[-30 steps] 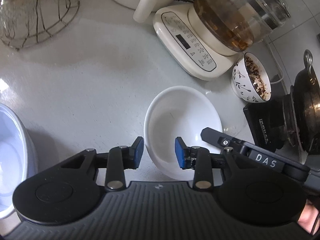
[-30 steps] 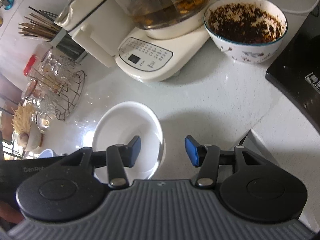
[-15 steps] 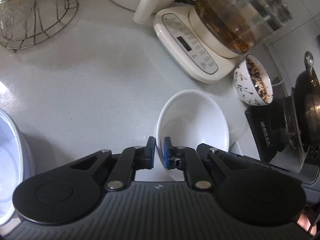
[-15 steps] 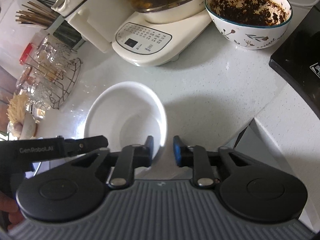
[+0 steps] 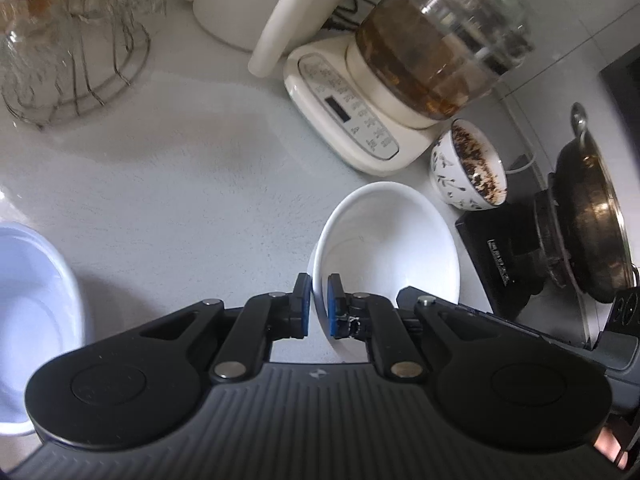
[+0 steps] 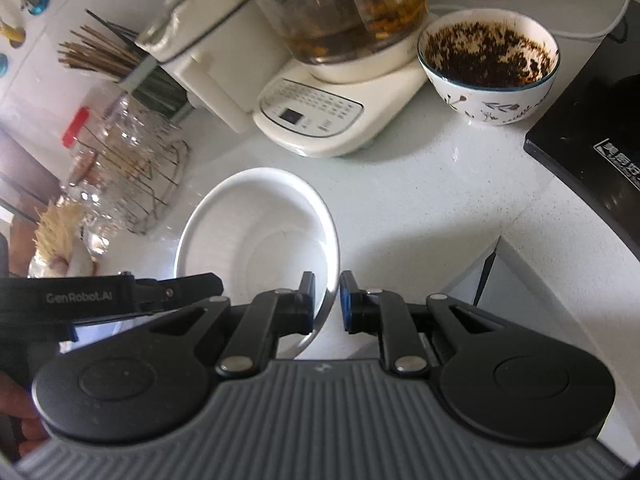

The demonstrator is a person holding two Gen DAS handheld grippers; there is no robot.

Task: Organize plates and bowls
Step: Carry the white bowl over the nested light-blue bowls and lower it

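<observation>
A plain white bowl point(image 5: 390, 248) is held just above the white counter point(image 5: 192, 184); it also shows in the right wrist view point(image 6: 260, 232). My left gripper point(image 5: 319, 306) is shut on the bowl's left rim. My right gripper point(image 6: 327, 300) is closed on the bowl's right rim, one finger inside and one outside. A second white bowl point(image 5: 32, 292) stands at the left edge of the left wrist view.
A cream kettle base with a glass pot point(image 5: 404, 92) stands behind the bowl. A patterned bowl of dark flakes point(image 6: 488, 68) sits to its right. A black stove with a pan point(image 5: 580, 224) is at the right. A wire rack of glasses point(image 5: 68, 48) is at the left.
Both grippers closed on opposite rims of the white bowl. The bowl has lifted and tilted slightly and the view has risen a little.
</observation>
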